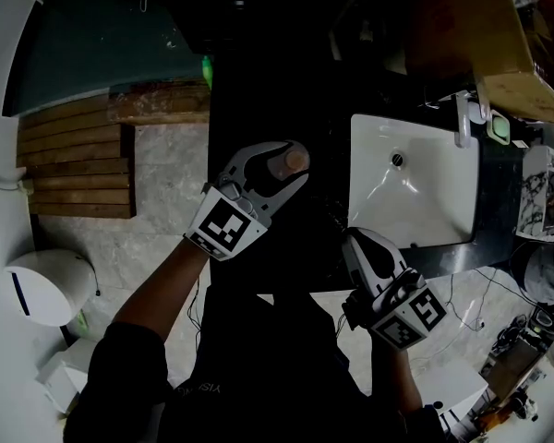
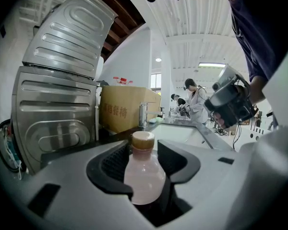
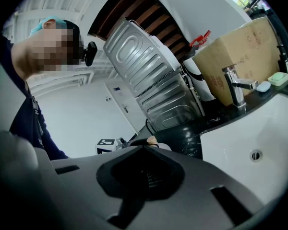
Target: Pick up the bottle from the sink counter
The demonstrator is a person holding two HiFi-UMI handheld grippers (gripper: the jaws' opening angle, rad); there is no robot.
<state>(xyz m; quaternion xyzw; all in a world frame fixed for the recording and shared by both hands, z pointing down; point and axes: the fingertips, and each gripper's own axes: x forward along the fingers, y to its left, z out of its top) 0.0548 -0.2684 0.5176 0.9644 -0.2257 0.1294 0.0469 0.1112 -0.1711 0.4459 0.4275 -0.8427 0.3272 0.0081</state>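
Note:
A small bottle [image 1: 284, 161] of pale pink liquid with a tan cap sits between the jaws of my left gripper [image 1: 298, 161], held above the dark counter [image 1: 314, 81] to the left of the sink. In the left gripper view the bottle [image 2: 144, 176] stands upright, and the left gripper [image 2: 143, 147] is shut on its neck and shoulder. My right gripper [image 1: 353, 240] hovers near the sink's front left corner. In its own view the right gripper [image 3: 144, 148] is shut with nothing between its jaws.
A white sink basin [image 1: 415, 178] with a chrome faucet [image 1: 463, 118] lies to the right. A cardboard box [image 1: 480, 35] stands behind it, with a green soap [image 1: 499, 129] beside the faucet. A ribbed metal panel [image 2: 57, 90] rises on the left. Wooden slats [image 1: 74, 169] cover the floor.

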